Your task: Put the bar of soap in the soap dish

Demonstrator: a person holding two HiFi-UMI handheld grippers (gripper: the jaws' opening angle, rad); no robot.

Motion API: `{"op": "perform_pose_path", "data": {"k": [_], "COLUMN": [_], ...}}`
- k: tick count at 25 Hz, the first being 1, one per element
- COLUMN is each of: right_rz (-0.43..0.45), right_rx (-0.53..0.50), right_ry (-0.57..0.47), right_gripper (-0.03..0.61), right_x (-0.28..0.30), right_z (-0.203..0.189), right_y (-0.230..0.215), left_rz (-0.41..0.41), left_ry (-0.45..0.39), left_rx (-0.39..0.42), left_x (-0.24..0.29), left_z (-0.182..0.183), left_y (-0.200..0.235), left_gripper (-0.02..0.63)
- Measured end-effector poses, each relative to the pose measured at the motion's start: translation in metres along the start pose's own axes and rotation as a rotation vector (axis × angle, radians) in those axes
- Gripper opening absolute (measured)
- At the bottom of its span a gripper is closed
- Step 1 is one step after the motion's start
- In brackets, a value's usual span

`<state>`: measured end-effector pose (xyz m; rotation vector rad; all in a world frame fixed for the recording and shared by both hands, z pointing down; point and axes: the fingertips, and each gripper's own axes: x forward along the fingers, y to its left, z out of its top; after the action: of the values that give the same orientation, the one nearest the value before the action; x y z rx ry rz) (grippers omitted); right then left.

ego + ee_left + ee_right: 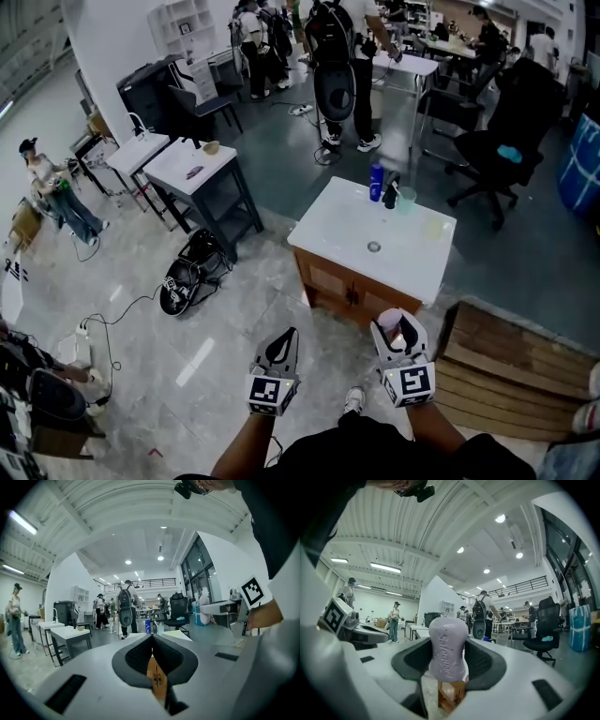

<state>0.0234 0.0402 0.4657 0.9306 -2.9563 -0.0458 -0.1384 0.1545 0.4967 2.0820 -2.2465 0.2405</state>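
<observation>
A lilac bar of soap stands upright between the jaws of my right gripper, which is shut on it. In the head view the soap shows pinkish in that gripper, held low over the floor in front of a white vanity top. On the top's right side lies a pale, faint dish-like thing; I cannot make out its shape. My left gripper hangs beside the right one, shut and holding nothing. In its own view the left gripper has its jaws touching.
The vanity has a drain, a blue bottle, a black tap and a green cup. A wooden platform lies right of me, a black bag on the floor left. Tables, a chair and people stand behind.
</observation>
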Motion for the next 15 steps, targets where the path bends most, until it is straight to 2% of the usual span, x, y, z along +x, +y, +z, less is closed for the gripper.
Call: {"op": "perform_pose_path", "data": {"k": [6, 12, 15], "right_rz": [-0.013, -0.055, -0.050], "right_rx": [-0.021, 0.052, 0.054], "right_ry": [0.015, 0.027, 0.019], "right_gripper": [0.222, 0.222, 0.222], "right_x": [0.035, 0.054, 0.063], "right_z": [-0.008, -0.022, -0.021], "right_y": [-0.050, -0.095, -0.108], "left_rz": [-0.018, -0.009, -0.003], "left_ry": [0.024, 0.026, 0.023], "left_rx": [0.006, 0.014, 0.010], "left_x": [0.067, 0.117, 0.132], "left_z": [0.007, 0.015, 0.020], "left_y": [0.000, 0.000, 0.000], "left_gripper": [0.018, 0.018, 0.018]}}
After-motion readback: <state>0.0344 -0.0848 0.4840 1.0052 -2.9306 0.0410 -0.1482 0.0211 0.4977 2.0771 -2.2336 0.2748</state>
